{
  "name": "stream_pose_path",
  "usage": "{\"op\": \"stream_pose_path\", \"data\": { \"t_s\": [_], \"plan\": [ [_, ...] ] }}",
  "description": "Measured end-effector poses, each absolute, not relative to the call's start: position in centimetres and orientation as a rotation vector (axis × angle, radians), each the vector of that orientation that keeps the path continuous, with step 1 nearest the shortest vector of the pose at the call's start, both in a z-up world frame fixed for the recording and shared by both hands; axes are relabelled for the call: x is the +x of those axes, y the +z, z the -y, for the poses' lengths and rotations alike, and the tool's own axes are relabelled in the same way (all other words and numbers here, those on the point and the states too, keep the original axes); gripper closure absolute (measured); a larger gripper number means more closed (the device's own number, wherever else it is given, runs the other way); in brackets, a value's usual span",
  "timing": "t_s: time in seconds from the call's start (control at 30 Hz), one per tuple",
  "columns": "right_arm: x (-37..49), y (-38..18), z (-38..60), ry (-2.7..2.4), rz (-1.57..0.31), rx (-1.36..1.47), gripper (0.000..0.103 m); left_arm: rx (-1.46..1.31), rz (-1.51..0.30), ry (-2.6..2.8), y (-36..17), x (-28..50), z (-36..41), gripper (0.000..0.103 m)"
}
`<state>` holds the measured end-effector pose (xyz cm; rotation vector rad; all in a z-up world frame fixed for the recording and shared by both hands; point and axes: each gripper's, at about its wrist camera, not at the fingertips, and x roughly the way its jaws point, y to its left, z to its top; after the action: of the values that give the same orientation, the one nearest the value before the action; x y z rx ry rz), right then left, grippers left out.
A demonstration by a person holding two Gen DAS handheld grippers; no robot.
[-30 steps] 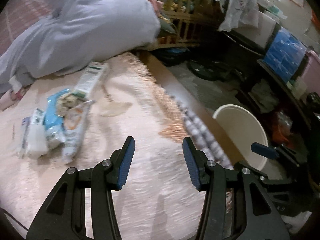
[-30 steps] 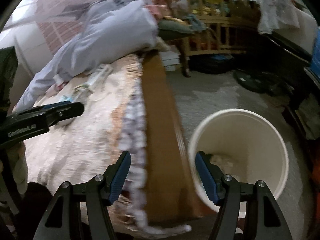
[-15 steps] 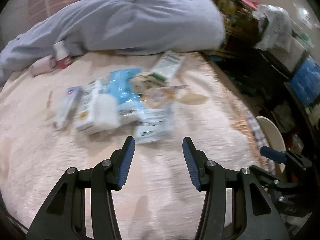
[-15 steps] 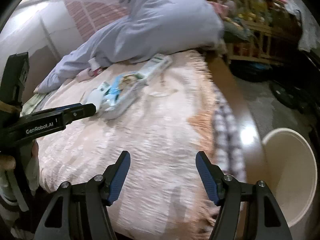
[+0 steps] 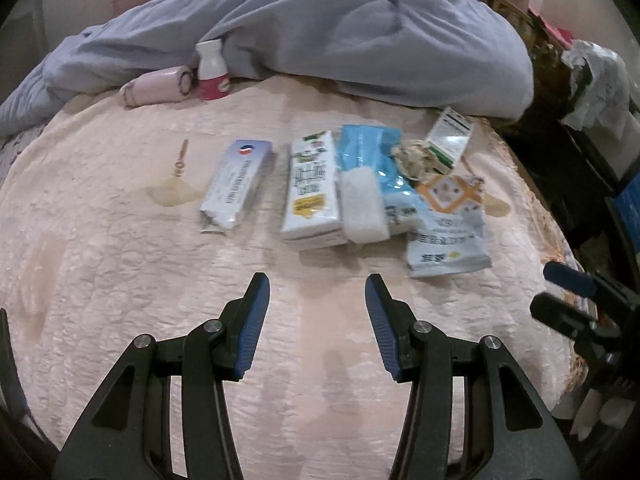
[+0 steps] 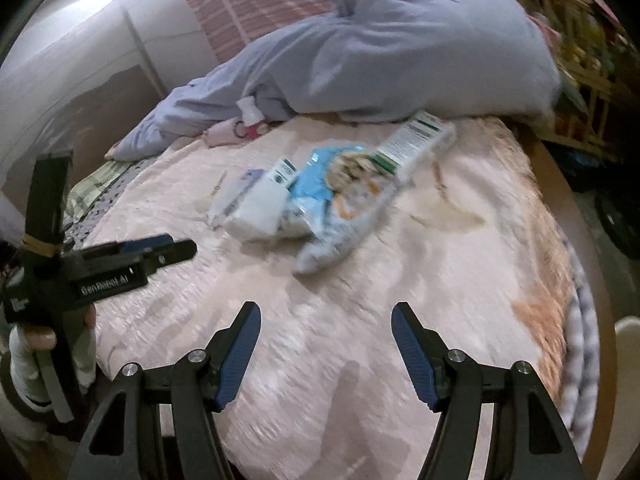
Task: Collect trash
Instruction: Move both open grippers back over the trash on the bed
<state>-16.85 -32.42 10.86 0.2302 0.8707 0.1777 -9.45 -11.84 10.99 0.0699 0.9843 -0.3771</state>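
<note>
Two views. Left wrist view: pink bedspread bare from the near edge up to the trash packets, which lie in a row mid-bed, toward the right edge; grey duvet along the far edge. Left gripper jaws apart, empty, angled down over bare cover. Right gripper at the right edge.

Right wrist view, blurred: packets mid-bed, bare cover nearer. Right gripper jaws wide, empty. White bin rim past the right edge. A hand holds the left gripper, near-level, at the left edge.
</note>
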Motion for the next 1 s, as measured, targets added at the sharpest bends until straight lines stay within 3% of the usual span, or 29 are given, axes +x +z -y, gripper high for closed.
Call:
{"op": "stream_pose_path", "data": {
  "t_s": [0.7, 1.0],
  "plan": [
    [-3.6, 11.7, 32.4, 0.123, -0.908, 0.163, 0.038, -0.028, -1.024, -0.370, 10.4, -2.3, 11.4, 0.055],
    [2.0, 8.2, 32.9, 0.119, -0.987, 0.202, 0.038, -0.103, -1.075, -0.396, 8.8, 3.6, 13.8, 0.055]
  ]
}}
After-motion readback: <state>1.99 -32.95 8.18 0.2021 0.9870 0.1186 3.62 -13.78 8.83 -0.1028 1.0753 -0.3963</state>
